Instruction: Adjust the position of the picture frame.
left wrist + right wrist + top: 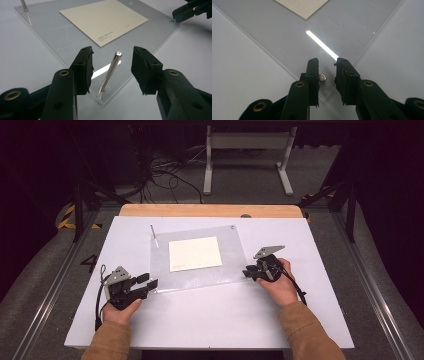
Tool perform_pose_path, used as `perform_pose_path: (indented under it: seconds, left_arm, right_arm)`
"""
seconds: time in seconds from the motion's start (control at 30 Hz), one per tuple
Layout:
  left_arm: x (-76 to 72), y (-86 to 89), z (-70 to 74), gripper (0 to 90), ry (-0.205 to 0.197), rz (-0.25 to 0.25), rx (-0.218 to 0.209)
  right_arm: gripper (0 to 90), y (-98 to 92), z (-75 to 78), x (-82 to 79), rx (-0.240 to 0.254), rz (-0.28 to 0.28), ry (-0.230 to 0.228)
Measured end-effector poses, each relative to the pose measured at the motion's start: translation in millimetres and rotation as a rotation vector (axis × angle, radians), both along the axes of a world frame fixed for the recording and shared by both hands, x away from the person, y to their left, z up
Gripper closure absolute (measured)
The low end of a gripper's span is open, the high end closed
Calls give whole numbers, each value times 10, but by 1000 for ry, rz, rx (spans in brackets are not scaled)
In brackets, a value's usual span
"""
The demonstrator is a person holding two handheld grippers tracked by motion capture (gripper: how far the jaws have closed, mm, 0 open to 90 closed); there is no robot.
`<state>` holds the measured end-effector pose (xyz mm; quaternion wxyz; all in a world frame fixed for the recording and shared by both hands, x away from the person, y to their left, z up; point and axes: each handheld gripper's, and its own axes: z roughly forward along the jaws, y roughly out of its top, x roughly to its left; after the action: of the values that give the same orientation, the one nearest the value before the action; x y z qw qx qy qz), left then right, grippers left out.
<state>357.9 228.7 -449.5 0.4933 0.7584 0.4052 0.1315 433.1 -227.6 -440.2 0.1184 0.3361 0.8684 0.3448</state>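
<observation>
My left gripper [111, 72] fingers open around near-left steel pin [110, 71] of clear plate [235, 265] on worktop [210, 315]. Right gripper [327, 80] fingers open, flanking near-right pin [322, 78]. Pins stiff, slick; grip mid-shaft.

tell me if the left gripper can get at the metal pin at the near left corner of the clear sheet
Probably yes: the left gripper is open, the upright metal pin stands free between its jaws, nothing blocking.

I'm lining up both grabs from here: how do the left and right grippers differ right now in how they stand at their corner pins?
The left gripper has its jaws spread wide, with a tall metal pin standing free between them. The right gripper has its jaws much narrower, around a short pin top that sits close against one jaw. Both are open, each at a near corner of the clear plate.
</observation>
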Motion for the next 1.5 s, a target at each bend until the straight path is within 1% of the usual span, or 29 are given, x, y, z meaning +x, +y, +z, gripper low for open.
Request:
perform_pose_path:
  seconds: [0.1, 0.17, 0.23, 0.43, 0.47, 0.5, 0.53, 0.57, 0.63, 0.67, 0.7, 0.73, 0.83, 0.87, 0.93, 1.0, 1.07, 1.13, 1.17, 1.2, 1.23, 1.27, 1.3, 1.33, 1.4, 1.43, 1.47, 1.5]
  left_arm:
    - [1, -1, 1, 521, -2, -3, 6]
    - [0, -1, 0, 522, -2, -1, 5]
    - [1, 2, -1, 523, -1, -2, 3]
    - [-5, 11, 4, 524, -3, 1, 0]
    - [-11, 21, 14, 523, -3, 9, 2]
    - [-15, 45, 31, 519, -12, 15, 3]
    - [-29, 93, 61, 517, -19, 28, -14]
    - [-35, 129, 76, 514, -24, 33, -22]
    - [-50, 187, 86, 510, -24, 43, -34]
    - [-50, 187, 86, 502, -24, 43, -34]
    - [-56, 228, 73, 489, -20, 28, -45]
    - [-59, 241, 68, 481, -23, 14, -40]
    - [-74, 255, 63, 467, -27, 8, -16]
    - [-74, 255, 63, 465, -27, 8, -16]
    - [-75, 274, 63, 465, -26, 12, -28]
    - [-78, 276, 63, 463, -26, 10, -33]
    - [-81, 270, 62, 445, -18, -9, -27]
    - [-98, 262, 59, 420, -21, -15, -2]
    - [-98, 262, 59, 411, -21, -15, -2]
    - [-108, 265, 55, 411, -22, -21, 8]
    - [-118, 267, 53, 401, -15, -18, 12]
    - [-124, 280, 45, 380, -14, -16, 17]
    - [-126, 294, 40, 380, -13, -14, 22]
    - [-131, 308, 29, 374, 2, -11, 15]
    - [-123, 324, 11, 348, 9, -5, 15]
    - [-118, 330, 4, 348, 21, 0, 19]
    - [-111, 331, -7, 342, 32, 4, 20]
    - [-108, 327, -13, 342, 34, 8, 24]
  right_arm:
    - [774, 13, -6, 1, 2, 14, 2]
    - [827, 30, -5, -7, -8, 42, 0]
    - [831, 41, -1, -15, -25, 49, -13]
    - [834, 49, 5, -37, -41, 66, -20]
    - [834, 53, 6, -48, -42, 72, -17]
    - [834, 57, 9, -66, -42, 82, -11]
    - [834, 60, 10, -91, -41, 97, -6]
    - [834, 69, 9, -144, -42, 118, -5]
    - [833, 77, 8, -217, -40, 140, -2]
    - [833, 81, 8, -255, -39, 152, 2]
    - [833, 84, 8, -293, -37, 167, 6]
    - [832, 86, 4, -334, -32, 181, 7]
    - [831, 88, -11, -458, -14, 222, 12]
    - [831, 88, -11, -458, -14, 222, 12]
    - [831, 99, -17, -554, -6, 255, 19]
    - [831, 127, -17, -650, -10, 284, 18]
    - [831, 164, -21, -752, -7, 320, 25]
    - [831, 194, -25, -834, -10, 343, 19]
    - [831, 194, -25, -834, -10, 343, 19]
    - [831, 211, -27, -882, -16, 362, 11]
    - [831, 229, -29, -932, -17, 375, 6]
    - [831, 262, -32, -1006, -16, 400, 10]
    - [831, 262, -32, -1006, -16, 400, 10]
    - [831, 276, -31, -1030, -17, 412, 10]
    - [831, 334, -28, -1122, -23, 446, 16]
    - [831, 334, -28, -1122, -23, 446, 16]
    - [830, 376, -30, -1186, -19, 472, 24]
    - [830, 376, -30, -1186, -19, 472, 24]
